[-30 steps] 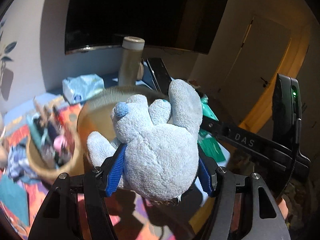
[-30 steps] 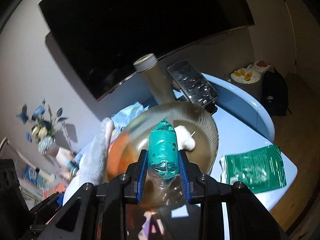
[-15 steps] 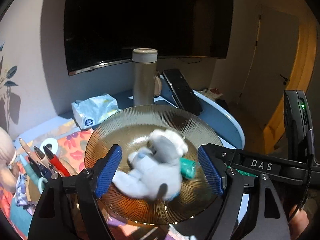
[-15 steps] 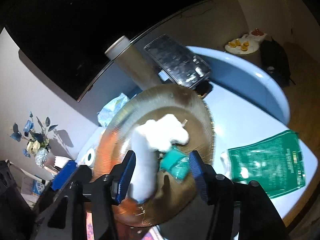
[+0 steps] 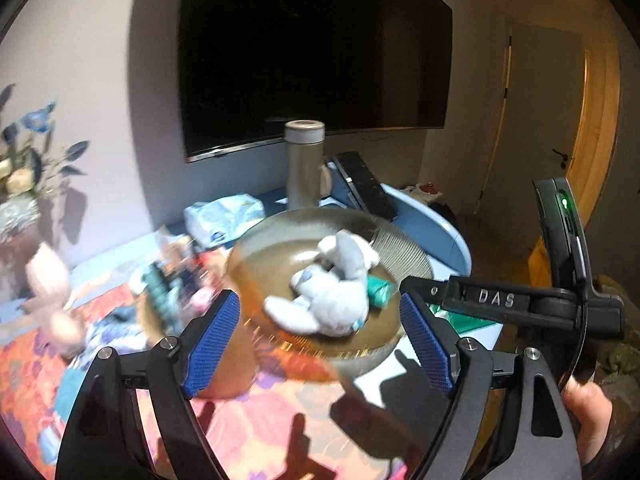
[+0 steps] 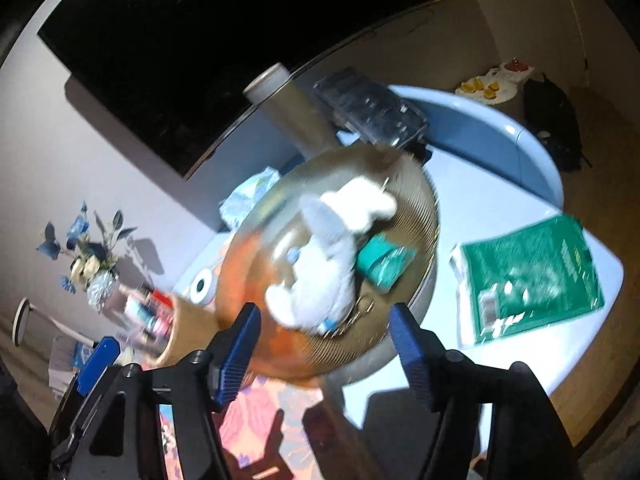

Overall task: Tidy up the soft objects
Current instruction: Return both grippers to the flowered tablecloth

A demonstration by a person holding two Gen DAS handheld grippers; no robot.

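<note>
A pale blue plush toy [image 5: 328,288] lies in a large amber glass bowl [image 5: 408,248], with a teal soft packet [image 5: 378,290] beside it on its right. The same plush toy [image 6: 324,264], teal packet [image 6: 384,260] and bowl [image 6: 424,208] show in the right wrist view. My left gripper [image 5: 320,340] is open and empty, held above the bowl's near rim. My right gripper [image 6: 326,352] is open and empty, also back from the bowl's near rim. A pink plush [image 5: 52,296] stands at the far left, blurred.
A steel flask [image 5: 304,164], a dark keyboard [image 5: 364,186] and a tissue pack [image 5: 224,218] stand behind the bowl. A wicker basket with tools [image 6: 176,320] sits left of it. A green packet [image 6: 532,276] lies on the table's right. A dark screen hangs on the wall.
Both grippers let go: the plush toy and the teal packet dropped into the bowl. Both grippers then pulled back and up, away from the bowl.
</note>
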